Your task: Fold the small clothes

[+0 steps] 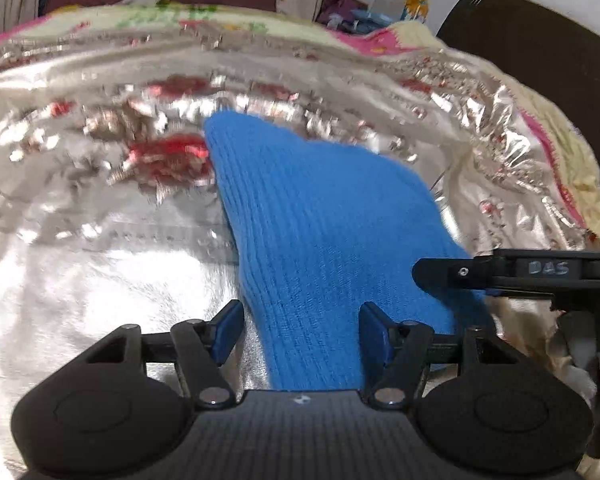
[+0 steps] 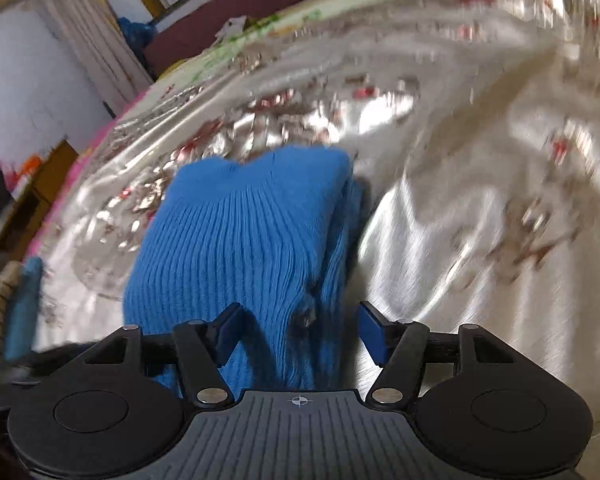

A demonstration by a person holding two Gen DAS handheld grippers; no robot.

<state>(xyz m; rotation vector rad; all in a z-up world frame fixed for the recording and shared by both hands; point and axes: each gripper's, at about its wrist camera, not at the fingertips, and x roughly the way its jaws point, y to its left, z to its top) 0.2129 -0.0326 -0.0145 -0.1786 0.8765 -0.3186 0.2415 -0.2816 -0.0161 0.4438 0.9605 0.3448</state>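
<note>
two grippers, both spread wide over shiny foil sheet (image 1: 80, 272): left gripper (image 1: 302, 334) and right gripper (image 2: 300, 334) each straddling blue knit garment (image 1: 324, 216), its ribbed cloth running between the fingers, ungrasped.

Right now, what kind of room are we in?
Probably a bedroom: the blue knit garment lies on a silver foil sheet spread over a floral bedspread, with curtains and a window behind.

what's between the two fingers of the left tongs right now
The blue ribbed knit garment runs through the gap of the open left tongs, lying on the crinkled silver foil sheet; the left wrist view shows it.
</note>
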